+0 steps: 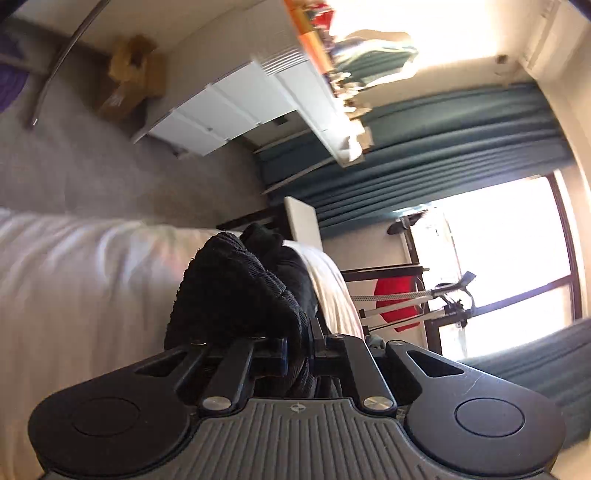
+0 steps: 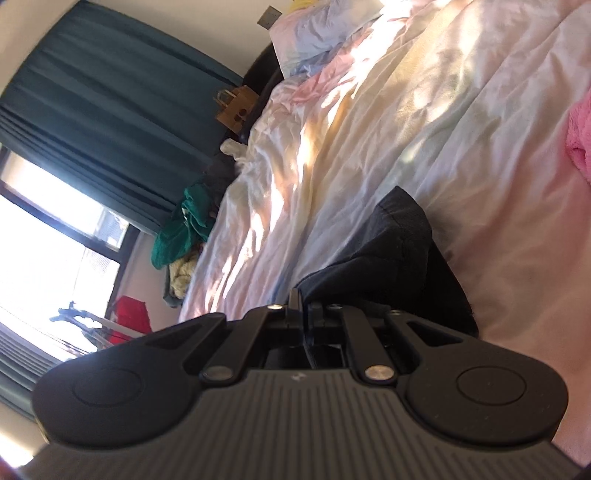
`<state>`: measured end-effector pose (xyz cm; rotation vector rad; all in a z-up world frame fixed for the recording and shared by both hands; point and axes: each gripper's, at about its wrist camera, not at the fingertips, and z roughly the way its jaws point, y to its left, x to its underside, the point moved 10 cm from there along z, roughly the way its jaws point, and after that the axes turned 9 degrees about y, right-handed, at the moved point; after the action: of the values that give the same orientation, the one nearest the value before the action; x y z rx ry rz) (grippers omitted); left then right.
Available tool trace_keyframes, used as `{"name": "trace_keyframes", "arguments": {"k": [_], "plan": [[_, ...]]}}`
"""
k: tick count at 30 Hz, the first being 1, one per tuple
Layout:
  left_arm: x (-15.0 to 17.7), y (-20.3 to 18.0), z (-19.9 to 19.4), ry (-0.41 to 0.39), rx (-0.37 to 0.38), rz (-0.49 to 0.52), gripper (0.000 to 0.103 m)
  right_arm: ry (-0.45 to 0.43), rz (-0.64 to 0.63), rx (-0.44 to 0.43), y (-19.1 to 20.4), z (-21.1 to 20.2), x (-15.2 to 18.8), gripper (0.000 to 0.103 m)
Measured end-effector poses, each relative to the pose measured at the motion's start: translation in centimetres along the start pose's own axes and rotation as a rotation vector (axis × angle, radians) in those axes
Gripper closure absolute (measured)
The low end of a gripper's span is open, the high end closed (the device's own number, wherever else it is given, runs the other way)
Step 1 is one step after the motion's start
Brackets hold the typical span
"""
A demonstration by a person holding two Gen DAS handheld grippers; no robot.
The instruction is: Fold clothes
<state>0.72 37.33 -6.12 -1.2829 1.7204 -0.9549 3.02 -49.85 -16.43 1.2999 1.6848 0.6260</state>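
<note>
Both tongs, left gripper (image 1: 301,341) and right gripper (image 2: 303,308), clench the black garment (image 2: 399,251) on the bed (image 2: 369,129), pink cloth (image 2: 580,136) at three o'clock.

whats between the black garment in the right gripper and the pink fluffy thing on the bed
Only bare, wrinkled white bedding, seen in the right wrist view. The black garment, held in the right gripper with its jaws shut on it, sits apart from the pink fluffy item at the frame's edge.

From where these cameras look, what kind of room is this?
Most likely a bedroom in a home. A bed with rumpled pale sheets and pillows fills the right view, teal curtains hang beside a bright window, and a white chest of drawers stands by the wall.
</note>
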Motion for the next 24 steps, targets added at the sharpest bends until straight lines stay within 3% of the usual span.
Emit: {"name": "trace_keyframes", "arguments": {"k": [4,7,11,13,15,17,20,24], "plan": [[-0.8,0.9,-0.9,0.011,0.023,-0.063,0.093,-0.065,0.008,-0.073,1.1,-1.0,-2.4,0.097],[-1.1,0.8,-1.1,0.002,0.047,-0.062,0.093,-0.071,-0.023,-0.014,1.7,0.7,-4.4,0.097],[-0.8,0.9,-0.2,0.003,0.081,-0.083,0.094,0.015,-0.073,0.05,4.4,4.6,-6.1,0.097],[-0.6,0.9,0.5,0.009,0.104,-0.105,0.094,0.025,-0.146,-0.017,8.3,5.2,-7.1,0.097],[-0.6,1.2,0.7,0.016,0.125,-0.127,0.094,-0.063,-0.218,-0.168,12.8,3.5,-8.6,0.098],[-0.6,1.5,0.6,0.021,0.144,-0.148,0.094,-0.143,-0.229,-0.266,15.1,1.4,-9.7,0.098],[-0.6,2.3,0.3,0.029,0.153,-0.166,0.094,-0.155,-0.168,-0.204,12.4,0.7,-10.0,0.098],[-0.3,3.9,0.5,0.07,0.124,-0.18,0.094,-0.168,-0.087,0.009,3.9,0.4,-8.6,0.098]]}}
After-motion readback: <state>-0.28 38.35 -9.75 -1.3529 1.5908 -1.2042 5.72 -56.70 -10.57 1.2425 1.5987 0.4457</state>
